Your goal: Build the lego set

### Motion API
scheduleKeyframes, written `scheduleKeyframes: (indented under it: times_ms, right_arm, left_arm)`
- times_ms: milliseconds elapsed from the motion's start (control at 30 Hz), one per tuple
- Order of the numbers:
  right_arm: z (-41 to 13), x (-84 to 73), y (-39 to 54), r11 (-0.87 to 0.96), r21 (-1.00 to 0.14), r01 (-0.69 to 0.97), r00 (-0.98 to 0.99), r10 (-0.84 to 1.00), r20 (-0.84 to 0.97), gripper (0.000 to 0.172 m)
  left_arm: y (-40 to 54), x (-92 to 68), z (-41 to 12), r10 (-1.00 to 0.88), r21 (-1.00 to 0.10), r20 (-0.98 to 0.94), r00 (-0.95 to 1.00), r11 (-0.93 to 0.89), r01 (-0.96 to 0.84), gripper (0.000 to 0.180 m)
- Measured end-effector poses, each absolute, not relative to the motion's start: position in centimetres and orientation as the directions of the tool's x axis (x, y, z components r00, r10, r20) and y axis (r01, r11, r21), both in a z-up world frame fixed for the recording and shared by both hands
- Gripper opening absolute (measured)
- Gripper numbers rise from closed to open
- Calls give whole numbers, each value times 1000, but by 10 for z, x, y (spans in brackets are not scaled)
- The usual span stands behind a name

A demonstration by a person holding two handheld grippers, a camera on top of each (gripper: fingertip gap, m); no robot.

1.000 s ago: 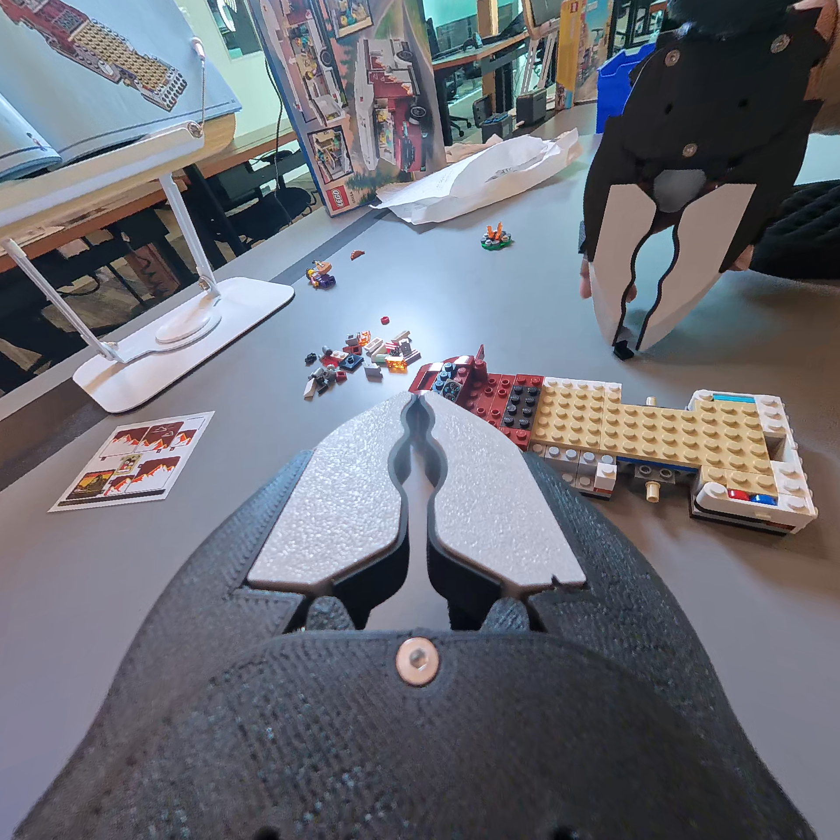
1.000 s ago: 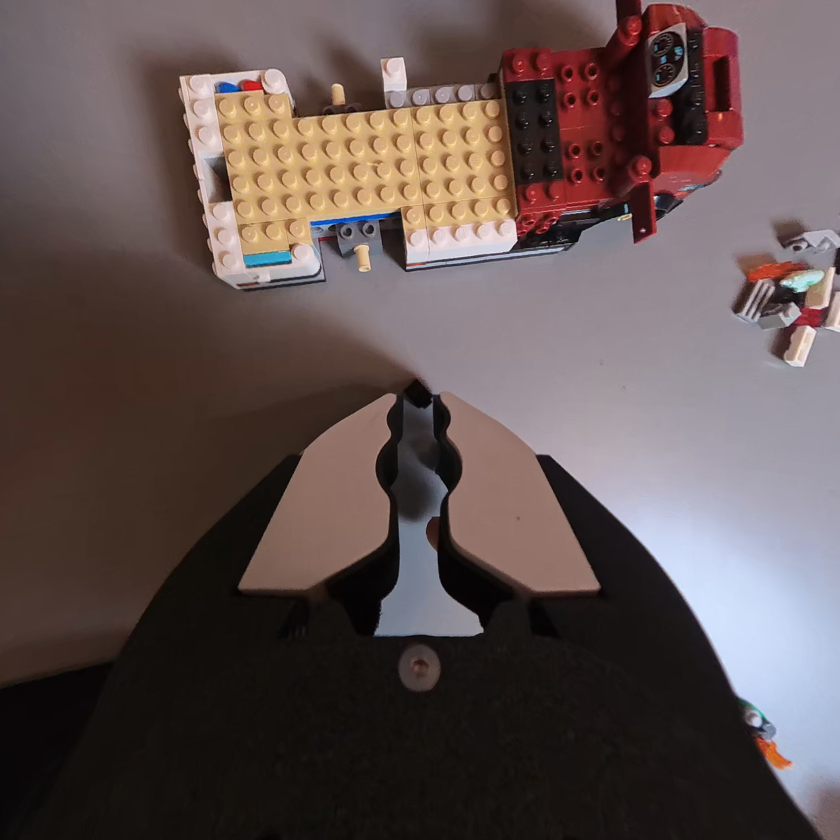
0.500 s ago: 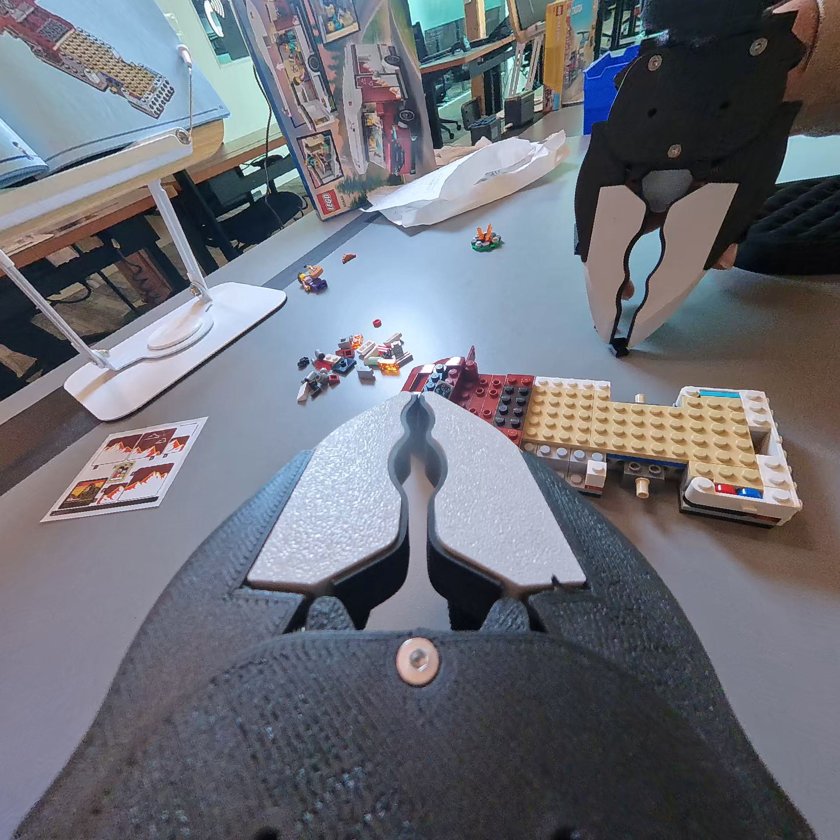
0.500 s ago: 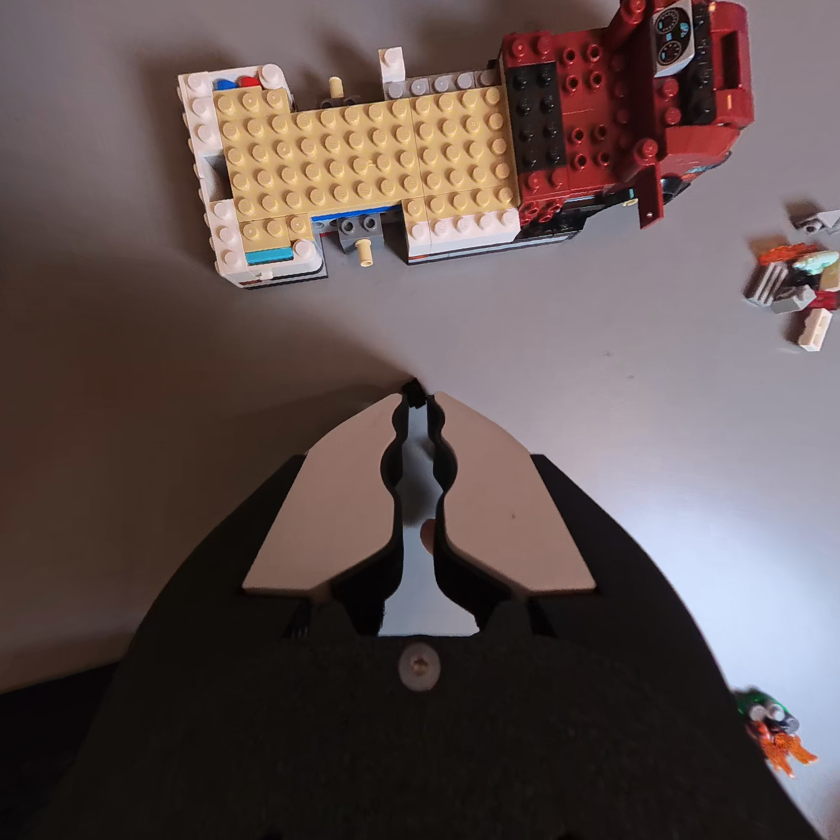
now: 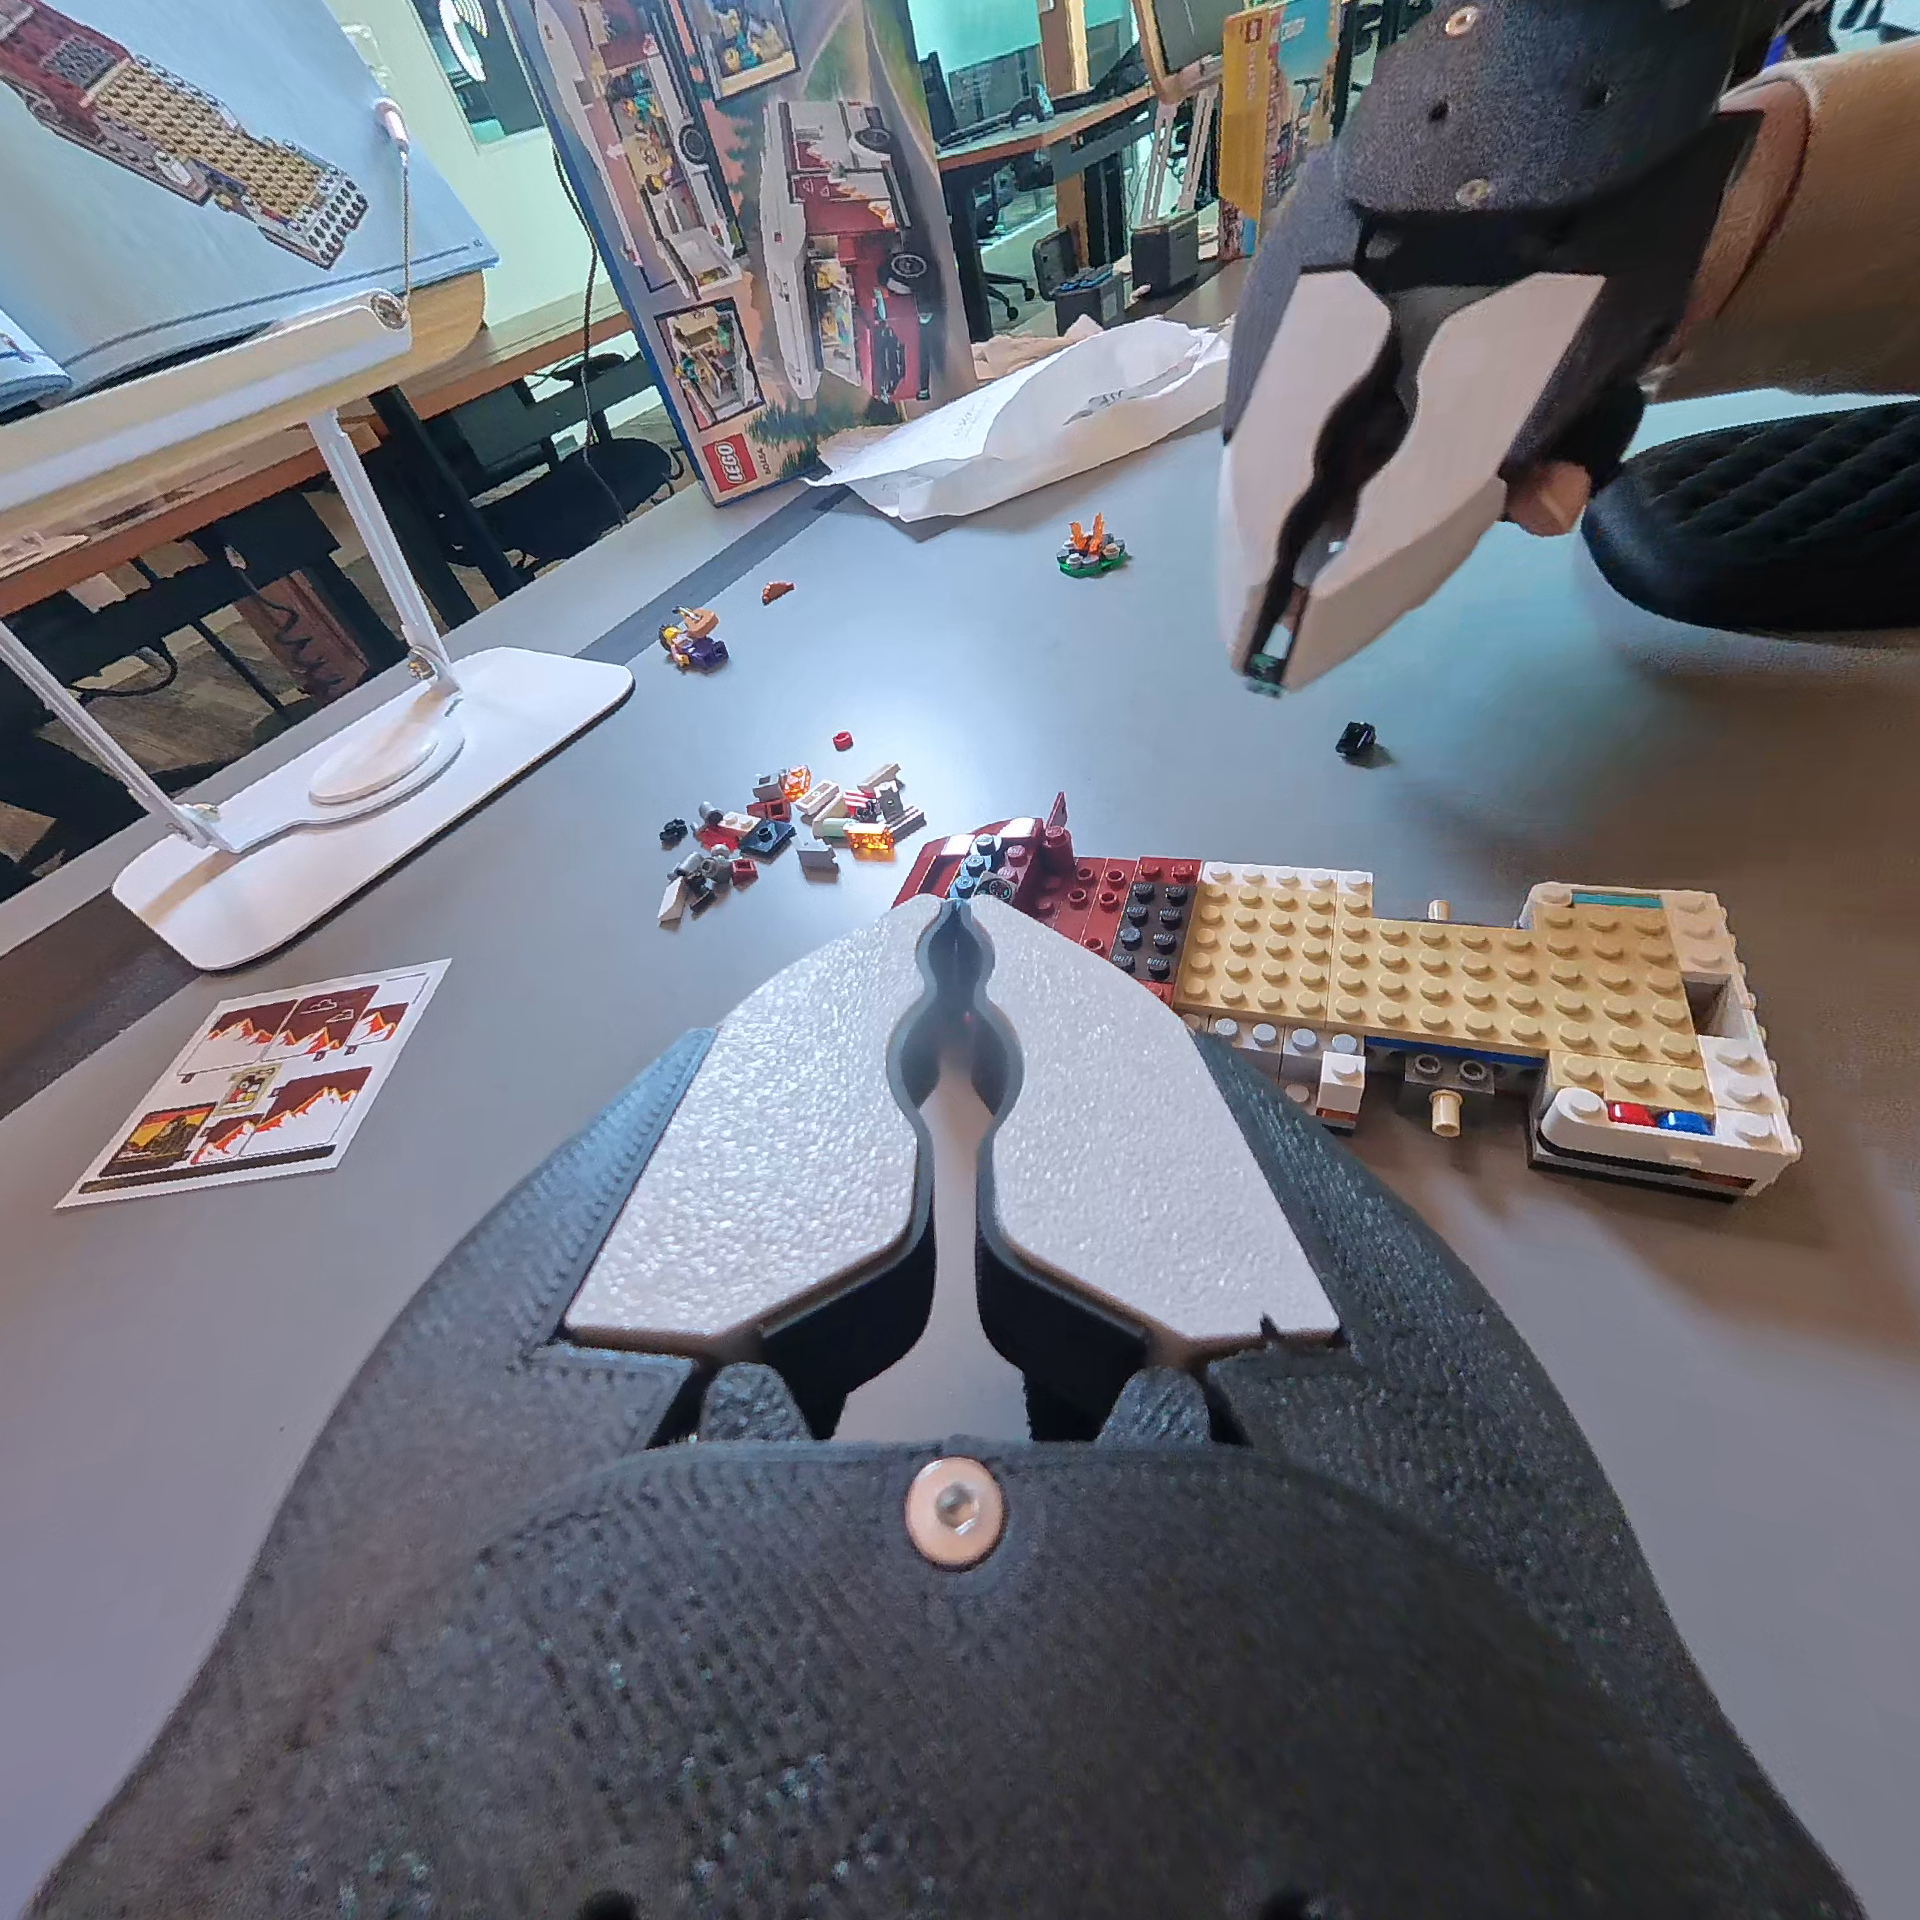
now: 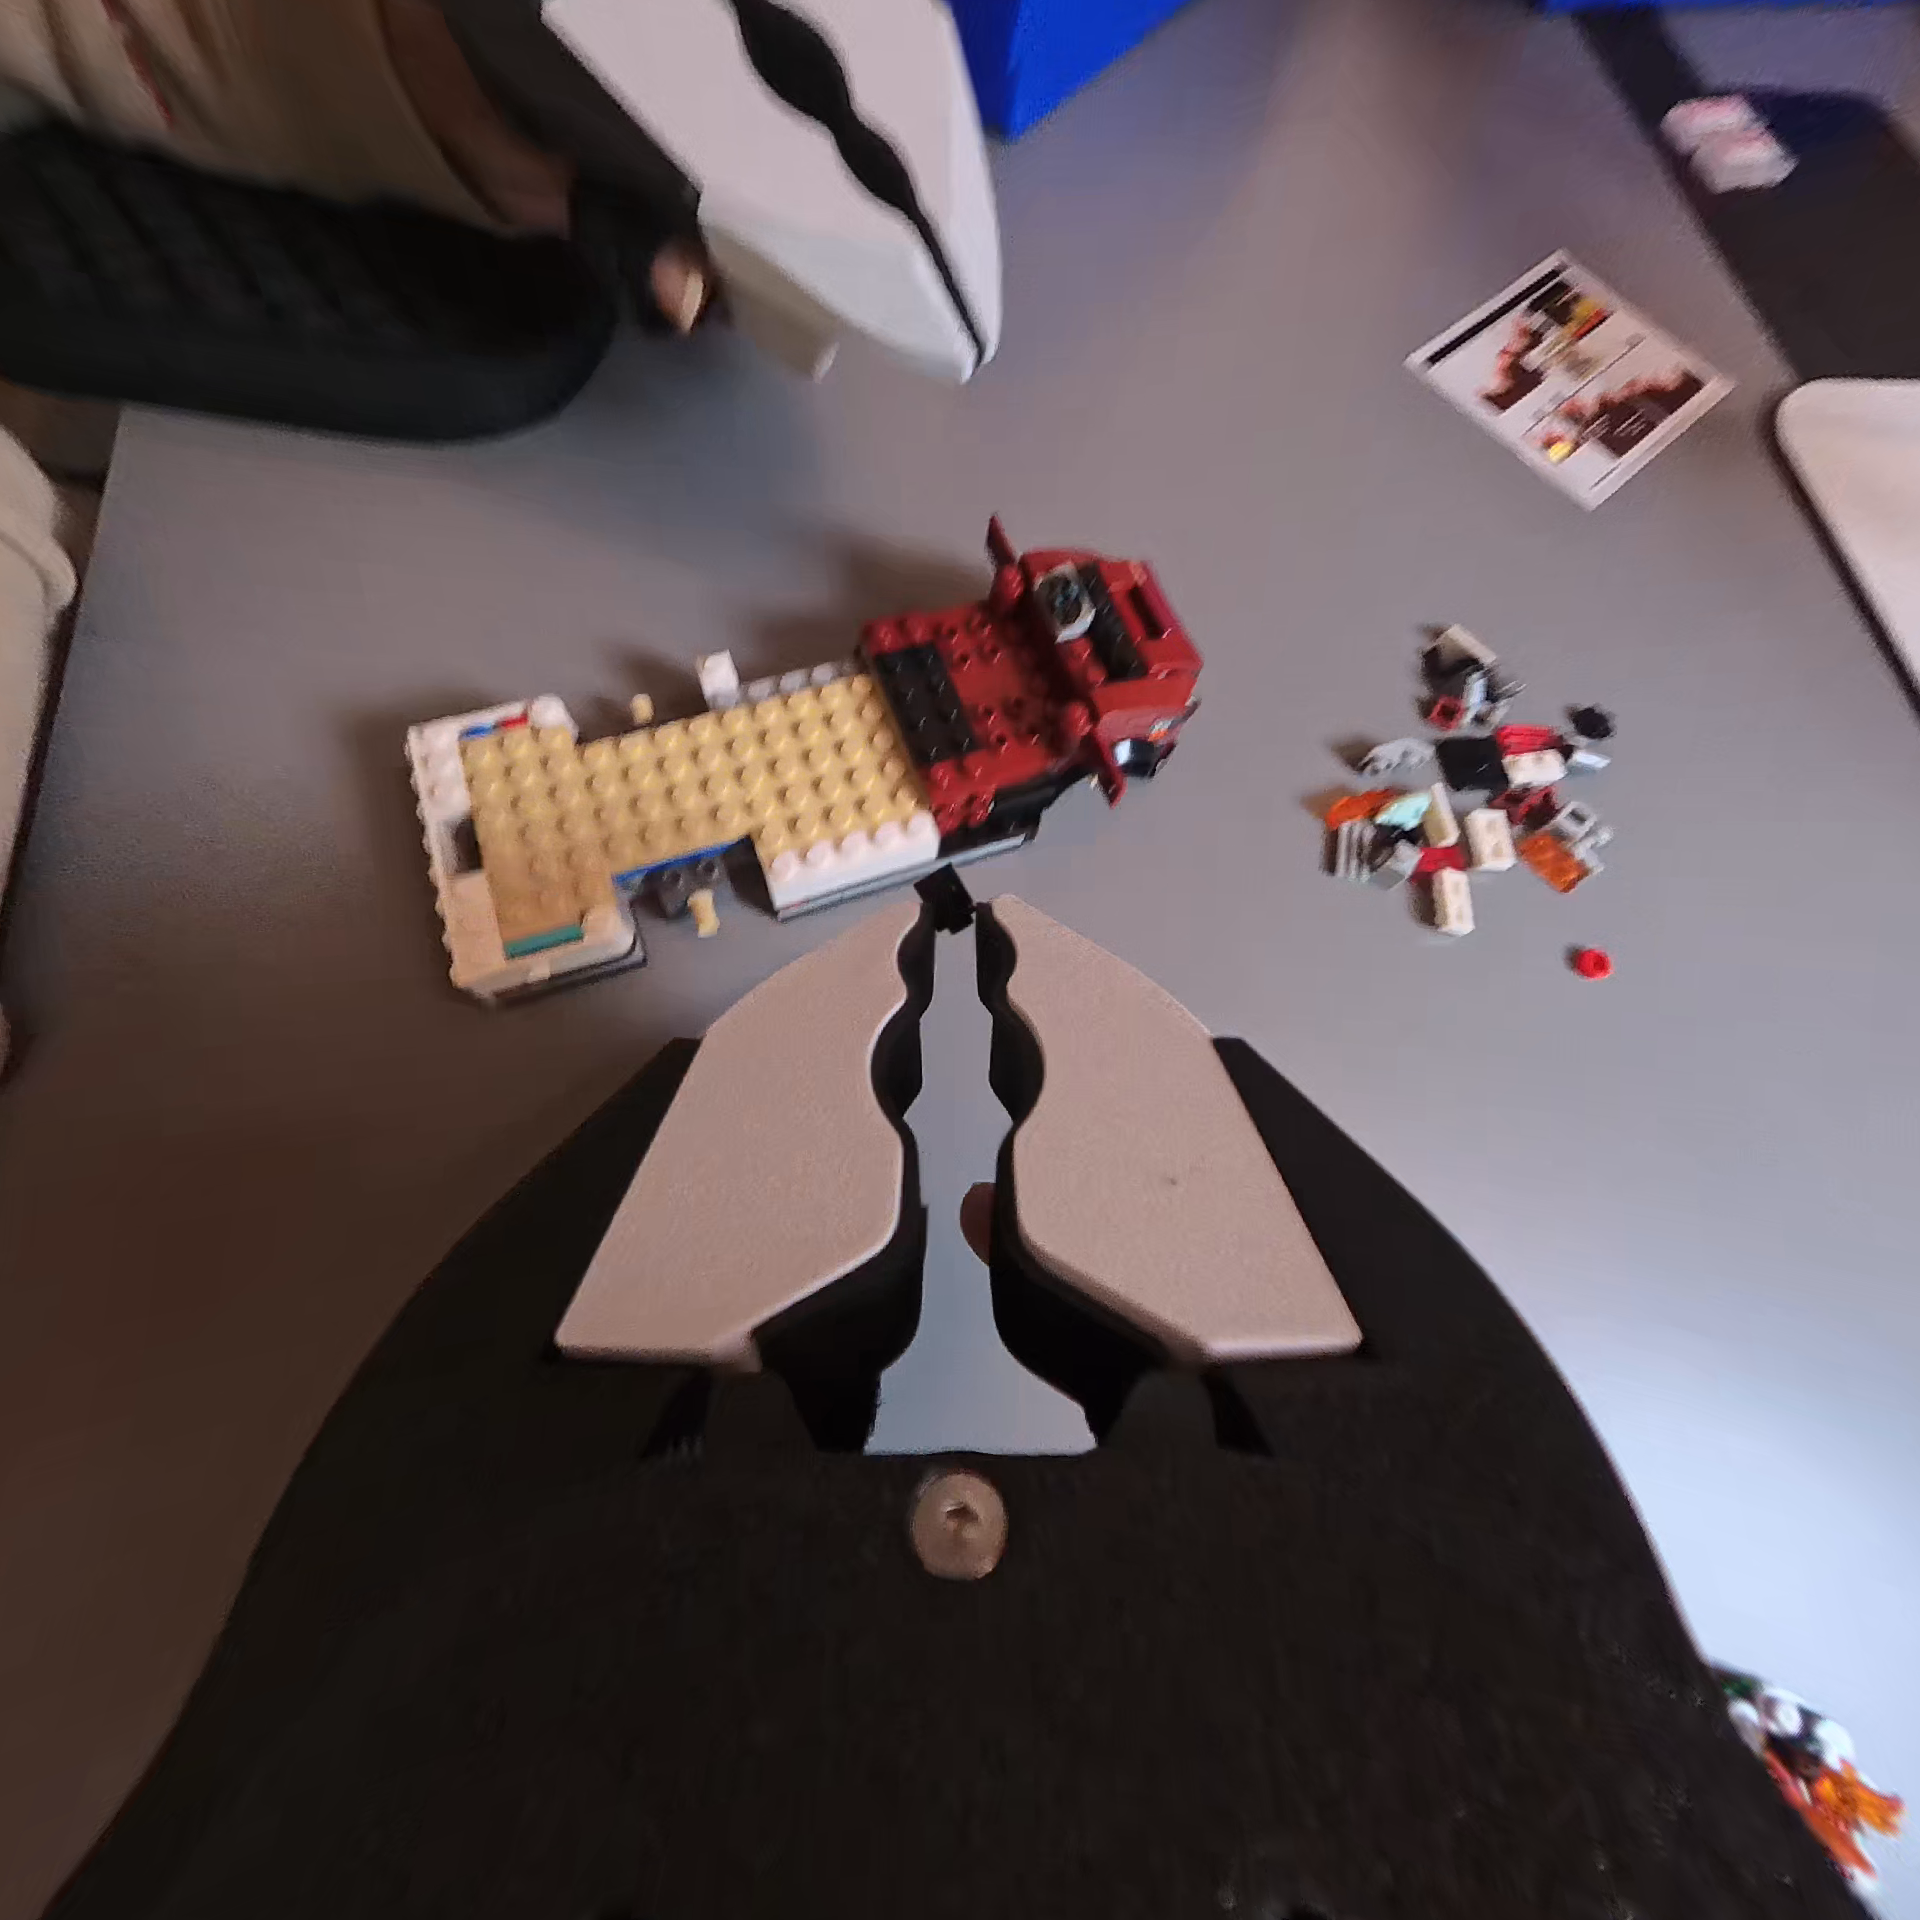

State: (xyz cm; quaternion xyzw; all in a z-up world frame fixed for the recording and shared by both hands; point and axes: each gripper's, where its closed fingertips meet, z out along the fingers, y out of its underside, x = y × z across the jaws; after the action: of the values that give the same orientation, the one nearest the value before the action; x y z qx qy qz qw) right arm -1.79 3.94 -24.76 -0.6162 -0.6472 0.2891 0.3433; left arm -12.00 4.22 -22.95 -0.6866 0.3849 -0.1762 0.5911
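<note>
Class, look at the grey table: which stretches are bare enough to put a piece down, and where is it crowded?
Bare: the grey tabletop between the printed sticker sheet and the heap of small loose bricks, and the stretch beyond the tan, white and dark-red brick model, apart from one small black piece. Crowded: around the heap and model.

A red logo patch [image 5: 724,457] with white letters stands on the lower corner of the big picture box [image 5: 790,239]; the crumpled white paper [image 5: 1039,416] and sticker sheet [image 5: 260,1081] bear print too small to read

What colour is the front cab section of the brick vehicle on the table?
Dark red, with a patch of black studs behind it; the brick vehicle shows it best in the right wrist view.
</note>
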Motion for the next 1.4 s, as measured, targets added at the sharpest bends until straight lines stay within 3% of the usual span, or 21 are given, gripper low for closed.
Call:
scheduleKeyframes:
  times_ms: [233,467,800,1033,1400]
  right_arm:
    - [-204,-57,66,-63,-946,317,168,986,-9,7]
    - [-194,-77,70,-133,-982,136,166,980,-110,8]
    - [-205,-79,57,-16,-987,158,117,993,3,8]
    - [-206,-80,49,53,-984,168,99,993,70,7]
    - [-205,-81,42,344,-912,226,129,917,378,7]
  left_arm:
    - [41,-120,-228,-744,-955,-188,641,-14,-297,0]
    - [43,-118,-217,-754,-981,-88,651,-48,-188,6]
    - [44,-97,-198,-798,-985,149,584,-169,19,8]
    - [43,-81,-200,-824,-979,183,536,-203,22,7]
    - [40,-77,-201,-816,-959,270,511,-272,72,9]
